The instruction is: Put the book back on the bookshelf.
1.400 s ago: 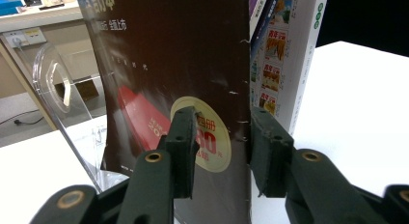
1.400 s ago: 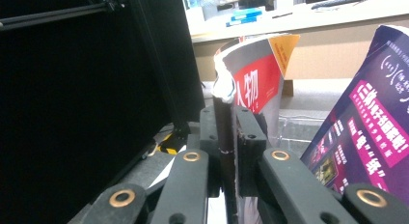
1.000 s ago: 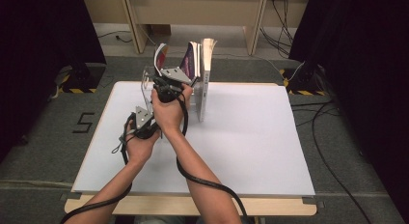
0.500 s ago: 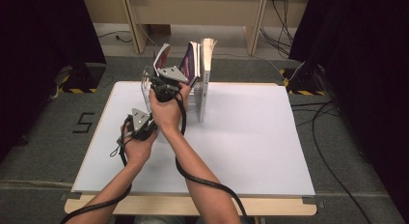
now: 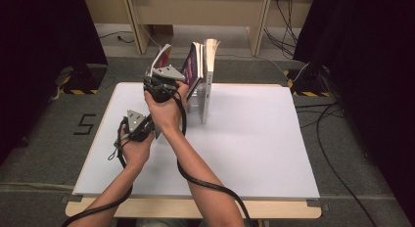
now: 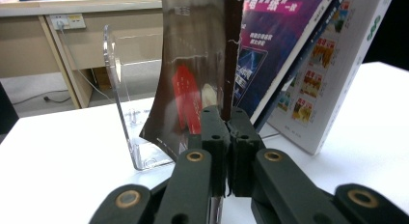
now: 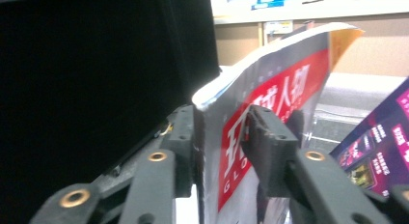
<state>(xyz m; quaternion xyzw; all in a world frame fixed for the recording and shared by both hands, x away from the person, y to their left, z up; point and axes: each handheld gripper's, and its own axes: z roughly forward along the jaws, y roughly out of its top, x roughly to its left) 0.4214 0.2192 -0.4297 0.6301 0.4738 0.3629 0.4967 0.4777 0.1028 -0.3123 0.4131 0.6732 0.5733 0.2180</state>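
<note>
A glossy magazine with red lettering [image 5: 162, 57] leans at the left end of a clear acrylic book stand [image 5: 196, 98] at the back of the white table [image 5: 254, 139]. My left gripper [image 5: 153, 131] is low at the magazine's bottom corner. Its jaws have just been closing and are now shut [image 6: 225, 121] on the magazine's lower edge [image 6: 193, 60]. My right gripper [image 5: 163, 69] is up at the magazine's top. Its jaws [image 7: 219, 123] have just been opening and stand apart, with the red-lettered cover [image 7: 270, 103] between them.
A purple magazine [image 5: 192, 65] and a thick white book [image 5: 210, 75] lean in the same stand just right of the held magazine. Cables trail from both grippers along the forearms. Wooden desk legs and floor cables lie beyond the table's far edge.
</note>
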